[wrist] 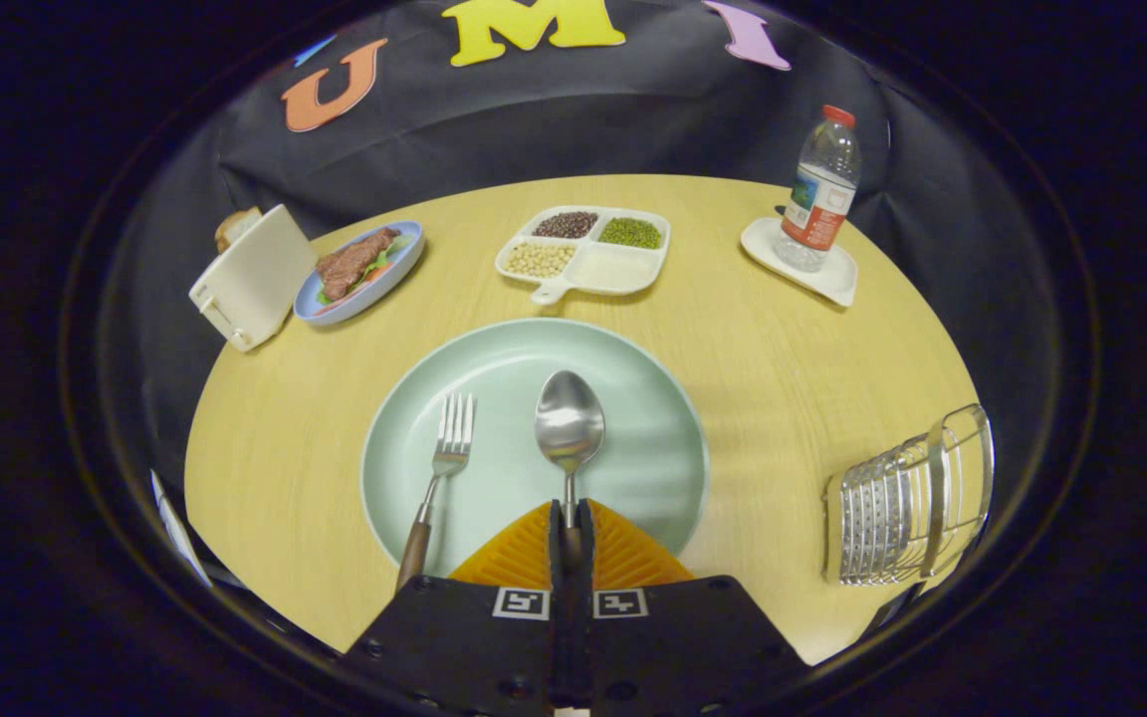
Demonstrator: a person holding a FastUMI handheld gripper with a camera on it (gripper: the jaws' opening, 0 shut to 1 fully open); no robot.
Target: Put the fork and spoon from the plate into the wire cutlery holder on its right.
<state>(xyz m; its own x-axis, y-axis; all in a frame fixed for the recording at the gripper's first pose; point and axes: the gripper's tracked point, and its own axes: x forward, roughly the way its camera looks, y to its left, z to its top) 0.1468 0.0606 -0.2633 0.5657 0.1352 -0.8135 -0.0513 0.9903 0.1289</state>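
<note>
Gripper (571, 518): your fingers are closed together on the spoon's handle, both pressing it.
Spoon (569, 426): bowl up, on the pale green plate (633, 398), just ahead of your fingers.
Fork (444, 458): left of the spoon, tines far, handle over the plate's near rim.
Wire cutlery holder (907, 503): right of the plate, well apart, on the wooden table (783, 368).
Far side: divided tray (583, 254), water bottle (820, 189), toaster (250, 279).

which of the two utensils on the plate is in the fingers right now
The spoon: its handle runs back between the gripper fingers, which are shut on it. The fork lies free to its left on the plate.
</note>
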